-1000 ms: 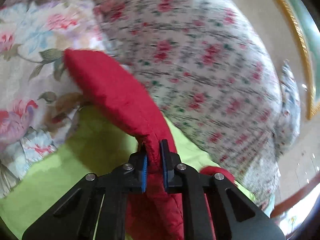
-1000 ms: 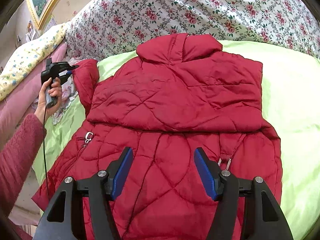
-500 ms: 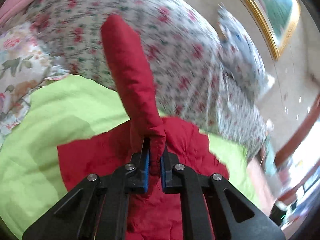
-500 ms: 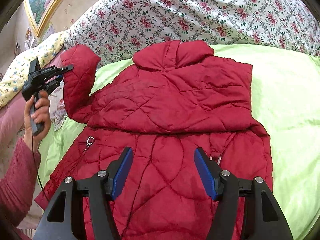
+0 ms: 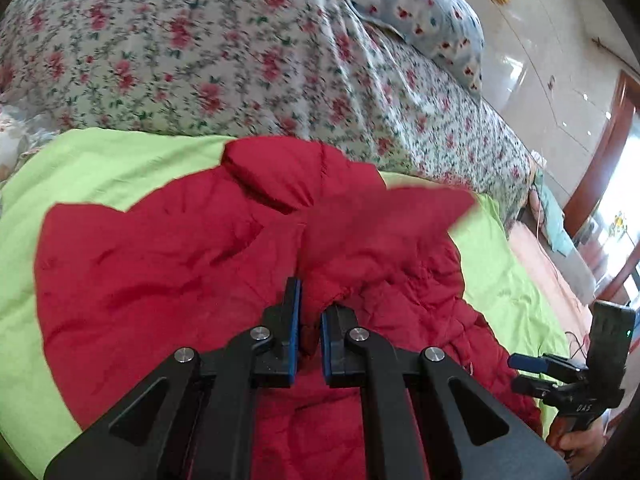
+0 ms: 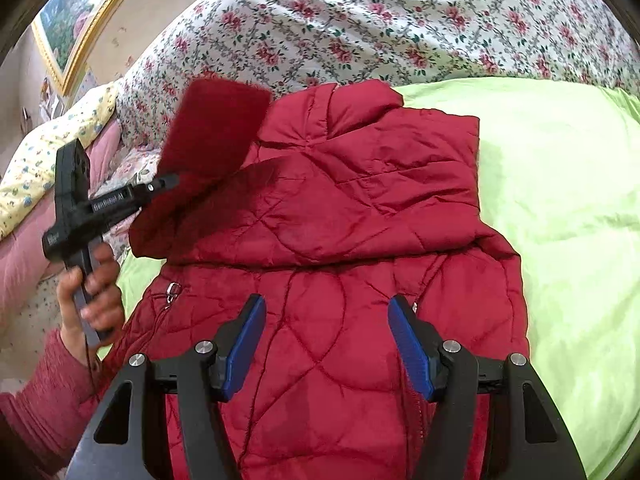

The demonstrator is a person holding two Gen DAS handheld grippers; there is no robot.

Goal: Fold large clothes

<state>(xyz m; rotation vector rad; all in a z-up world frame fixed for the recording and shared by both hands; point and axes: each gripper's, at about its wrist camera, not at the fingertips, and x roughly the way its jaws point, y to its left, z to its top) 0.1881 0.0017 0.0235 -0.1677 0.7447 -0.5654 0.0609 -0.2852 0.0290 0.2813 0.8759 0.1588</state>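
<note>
Jacket (image 6: 340, 208): red quilted, spread flat on the green sheet (image 6: 560, 200), collar toward the floral quilt (image 6: 400, 20) at the far side of the bed, hem toward the near edge.
Sleeve (image 6: 208, 140): lifted off the bed above the jacket's left shoulder; blurred; its end tips toward the collar.
Left gripper (image 5: 308, 320): fingers (image 5: 294, 320) nearly closed, pinching the sleeve fabric between the blue pads.
Left hand (image 6: 90, 296): wrapped round the gripper handle, beyond the jacket's left edge.
Right gripper (image 6: 326, 344): fingers (image 6: 244, 344) spread wide, nothing between them; above the lower body of the jacket. Cannot tell whether they touch the fabric.
Edges: jacket's right side edge lies straight on the sheet; left edge runs close to the sheet's left border.
Open room: wide bare band of green sheet to the right of the jacket; narrow strip on the left, then pink bedding (image 6: 24, 256).
Far side: quilt rises just behind the collar, blue floral pillow (image 5: 420, 12) on top.
</note>
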